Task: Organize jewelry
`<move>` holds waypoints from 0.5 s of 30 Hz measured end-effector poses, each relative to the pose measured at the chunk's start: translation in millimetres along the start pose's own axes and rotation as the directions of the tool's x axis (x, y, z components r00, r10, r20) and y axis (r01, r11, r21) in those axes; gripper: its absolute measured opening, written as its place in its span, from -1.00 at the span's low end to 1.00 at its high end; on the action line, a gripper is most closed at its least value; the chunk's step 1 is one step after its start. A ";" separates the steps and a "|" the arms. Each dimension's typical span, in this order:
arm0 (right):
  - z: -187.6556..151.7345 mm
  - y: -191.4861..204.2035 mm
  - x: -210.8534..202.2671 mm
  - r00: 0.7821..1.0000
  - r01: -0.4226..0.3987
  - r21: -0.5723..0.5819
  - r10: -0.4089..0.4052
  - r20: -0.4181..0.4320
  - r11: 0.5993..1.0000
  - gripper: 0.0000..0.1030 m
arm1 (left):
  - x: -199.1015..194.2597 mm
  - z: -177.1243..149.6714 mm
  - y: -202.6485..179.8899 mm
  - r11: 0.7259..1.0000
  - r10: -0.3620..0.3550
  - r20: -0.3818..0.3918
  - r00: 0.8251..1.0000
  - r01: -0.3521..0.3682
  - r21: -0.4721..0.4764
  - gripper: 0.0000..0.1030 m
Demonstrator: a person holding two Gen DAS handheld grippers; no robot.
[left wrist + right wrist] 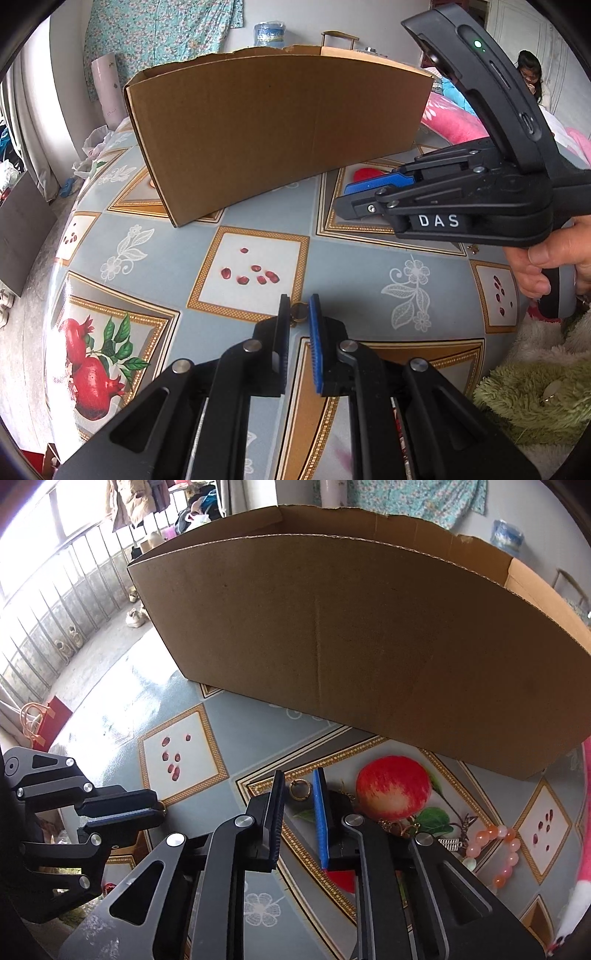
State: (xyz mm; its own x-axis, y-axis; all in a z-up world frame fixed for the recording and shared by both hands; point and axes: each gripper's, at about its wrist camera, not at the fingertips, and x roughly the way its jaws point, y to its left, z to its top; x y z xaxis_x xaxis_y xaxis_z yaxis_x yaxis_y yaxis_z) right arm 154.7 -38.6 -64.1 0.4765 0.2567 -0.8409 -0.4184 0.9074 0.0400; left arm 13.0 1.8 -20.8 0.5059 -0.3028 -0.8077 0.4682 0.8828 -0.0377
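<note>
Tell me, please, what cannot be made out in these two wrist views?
- Cardboard box contents: both views; its near wall hides them.
- Gold ring in the left gripper: left wrist view; the fingers cover most of it.
- Chains beside the bead bracelet: right wrist view; the right gripper, shut on a gold hoop, covers them.

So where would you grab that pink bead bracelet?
Pinch the pink bead bracelet across its right-hand arc from above, one jaw inside the loop, one outside. It lies flat, and its left side sits against a silver charm and tangled chains.
</note>
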 end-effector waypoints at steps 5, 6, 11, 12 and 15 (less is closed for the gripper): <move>-4.3 2.8 6.4 1.000 -0.006 0.000 0.006 0.007 1.000 -0.81 | 0.3 -0.1 0.1 1.000 0.001 0.001 1.000 -0.001 0.001 -0.82; -5.0 1.6 5.9 1.000 -0.009 0.002 0.009 0.007 1.000 -0.83 | 0.4 0.0 0.0 1.000 0.002 0.001 1.000 -0.002 0.001 -0.82; -11.5 -6.4 -7.4 1.000 -0.020 0.010 0.020 0.012 1.000 -0.84 | 0.3 -0.3 -0.2 1.000 0.002 0.001 1.000 -0.002 0.002 -0.82; -14.0 -10.0 -11.8 1.000 -0.023 0.012 0.023 0.014 1.000 -0.84 | 0.5 0.1 -0.6 1.000 0.003 0.001 1.000 -0.003 0.002 -0.82; -18.6 -15.0 -21.7 0.999 -0.031 0.011 0.030 0.025 0.999 -0.84 | 0.4 0.4 -1.2 1.000 0.006 0.002 1.000 -0.006 0.007 -0.82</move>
State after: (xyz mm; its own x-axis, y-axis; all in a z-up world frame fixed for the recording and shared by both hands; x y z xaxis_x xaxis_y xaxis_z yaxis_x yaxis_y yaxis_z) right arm 136.2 -64.0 -56.4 0.4825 0.2923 -0.8257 -0.4240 0.9028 0.0718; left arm 12.9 0.5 -20.8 0.5102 -0.2980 -0.8068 0.4700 0.8822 -0.0286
